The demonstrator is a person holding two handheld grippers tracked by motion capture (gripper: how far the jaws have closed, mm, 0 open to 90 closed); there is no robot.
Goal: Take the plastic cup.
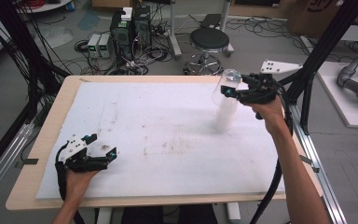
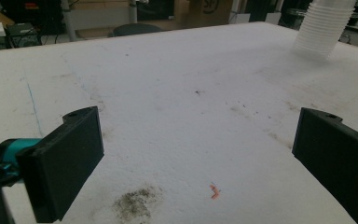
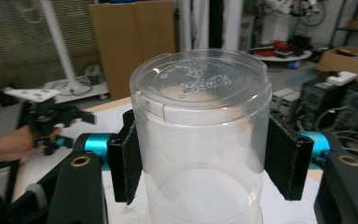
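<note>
Right hand-held gripper (image 1: pixel 227 90) pinching the top clear cup (image 1: pixel 229 83) on a cup stack (image 1: pixel 225 114) at the far right of the table (image 1: pixel 42 140).

In the right gripper view the 2 black jaws press on either side of the upside-down clear cup (image 3: pixel 199 135), its flat base up; the cup looks empty, and it sits over the ribbed rims of more cups nested below it. The white stack (image 2: pixel 324 25) stands on the white foam sheet (image 1: pixel 158 121), well apart from the left hand-held gripper (image 1: pixel 103 145). That gripper rests at the near left, low over the sheet, jaws spread wide with nothing between them but bare foam, a dark smudge (image 2: pixel 135 203) and a small orange scrap (image 2: pixel 214 191).
</note>
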